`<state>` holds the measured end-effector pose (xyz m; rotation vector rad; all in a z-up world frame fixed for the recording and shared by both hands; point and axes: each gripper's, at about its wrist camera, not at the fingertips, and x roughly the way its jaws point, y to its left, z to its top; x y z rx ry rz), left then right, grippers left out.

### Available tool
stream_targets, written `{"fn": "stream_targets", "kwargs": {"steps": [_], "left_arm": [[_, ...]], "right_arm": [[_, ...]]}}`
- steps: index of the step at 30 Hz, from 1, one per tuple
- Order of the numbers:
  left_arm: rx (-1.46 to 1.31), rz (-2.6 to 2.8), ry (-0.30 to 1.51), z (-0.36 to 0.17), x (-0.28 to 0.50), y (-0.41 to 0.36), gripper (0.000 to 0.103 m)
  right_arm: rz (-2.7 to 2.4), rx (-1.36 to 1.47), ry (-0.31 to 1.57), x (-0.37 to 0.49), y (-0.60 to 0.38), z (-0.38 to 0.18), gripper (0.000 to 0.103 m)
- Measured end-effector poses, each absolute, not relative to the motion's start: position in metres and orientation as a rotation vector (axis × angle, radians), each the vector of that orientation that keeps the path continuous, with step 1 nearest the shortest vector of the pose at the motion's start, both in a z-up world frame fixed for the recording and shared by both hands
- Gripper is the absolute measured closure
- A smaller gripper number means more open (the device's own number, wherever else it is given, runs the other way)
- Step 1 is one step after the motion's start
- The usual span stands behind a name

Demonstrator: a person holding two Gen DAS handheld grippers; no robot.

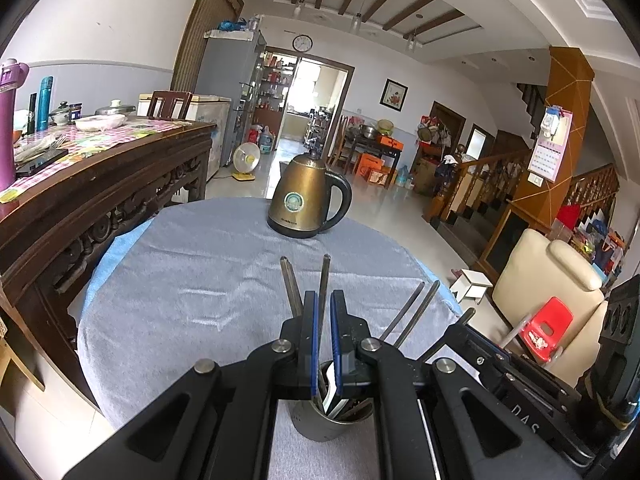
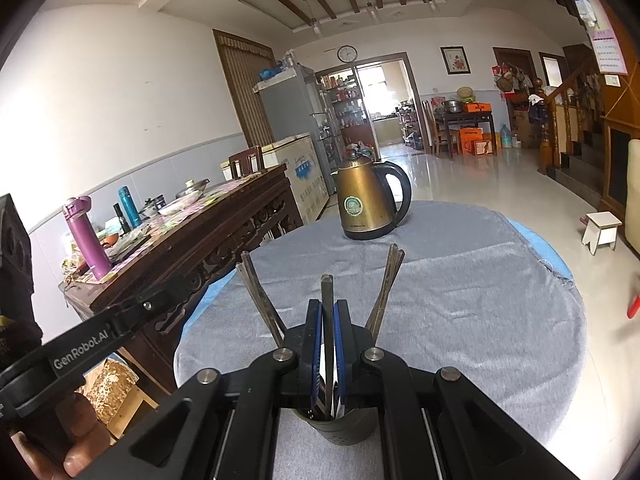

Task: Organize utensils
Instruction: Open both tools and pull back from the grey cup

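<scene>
We hold both grippers low over a round table (image 1: 192, 264) under a grey cloth (image 2: 460, 292), each aimed down at the same metal cup (image 1: 332, 424) that stands at the near edge. Utensil handles fan out of the cup – a pair (image 1: 291, 284) leaning left and a pair (image 1: 412, 308) leaning right in the left wrist view.

Our left gripper (image 1: 325, 340) has its blue-padded fingers drawn narrow, with a slim gap showing between them; one dark handle (image 1: 325, 276) rises just behind the left finger, and we cannot tell whether the pads actually pinch it.

Our right gripper (image 2: 328, 336) is closed tight on an upright handle (image 2: 327, 292), which runs straight down between the pads into the cup (image 2: 336, 428). Two more handles (image 2: 256, 292) lean left of it and another pair (image 2: 386, 284) leans right.

The left gripper's black arm (image 2: 80, 352) crosses the lower left of the right wrist view, with a thumb (image 2: 76, 432) beneath it.

A brass-coloured kettle (image 1: 308, 196) with a black handle stands at the far side of the table, well apart from the cup. A long dark wooden table (image 1: 104, 184) with bottles and dishes runs along the left – just beside the round one. A cream armchair (image 1: 548, 280) and a red stool (image 1: 546, 328) sit to the right.
</scene>
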<state>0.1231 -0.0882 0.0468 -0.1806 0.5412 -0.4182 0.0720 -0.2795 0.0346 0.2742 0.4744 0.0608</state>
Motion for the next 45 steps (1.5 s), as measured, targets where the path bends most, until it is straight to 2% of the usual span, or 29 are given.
{"fn": "stream_targets", "kwargs": {"steps": [24, 26, 27, 29, 31, 32, 34, 38, 40, 45], "left_arm": [[-0.056, -0.282, 0.637, 0.011, 0.129, -0.082, 0.095], [-0.055, -0.274, 0.645, 0.009, 0.130, -0.081, 0.086], [-0.055, -0.270, 0.647, 0.008, 0.131, -0.080, 0.078], [-0.051, -0.258, 0.648, 0.007, 0.130, -0.080, 0.069], [-0.045, -0.251, 0.651, 0.006, 0.130, -0.080, 0.058], [-0.039, -0.245, 0.656, 0.005, 0.130, -0.081, 0.053], [-0.031, -0.231, 0.660, 0.003, 0.130, -0.082, 0.039], [-0.013, -0.205, 0.653, 0.002, 0.128, -0.081, 0.034], [-0.006, -0.202, 0.650, 0.003, 0.128, -0.081, 0.028], [0.027, -0.181, 0.648, 0.005, 0.124, -0.082, 0.028]], "right_arm": [[0.051, 0.324, 0.532, 0.080, -0.287, 0.023, 0.095], [0.055, 0.328, 0.541, 0.081, -0.286, 0.021, 0.095], [0.055, 0.330, 0.543, 0.082, -0.286, 0.021, 0.092], [0.057, 0.338, 0.544, 0.082, -0.287, 0.020, 0.080], [0.052, 0.345, 0.536, 0.081, -0.288, 0.021, 0.050], [0.049, 0.352, 0.518, 0.078, -0.289, 0.022, 0.044], [0.045, 0.356, 0.469, 0.071, -0.291, 0.027, 0.043], [0.000, 0.362, 0.374, 0.056, -0.301, 0.038, 0.043], [-0.016, 0.377, 0.358, 0.053, -0.309, 0.040, 0.043], [-0.047, 0.406, 0.384, 0.051, -0.329, 0.035, 0.043]]}}
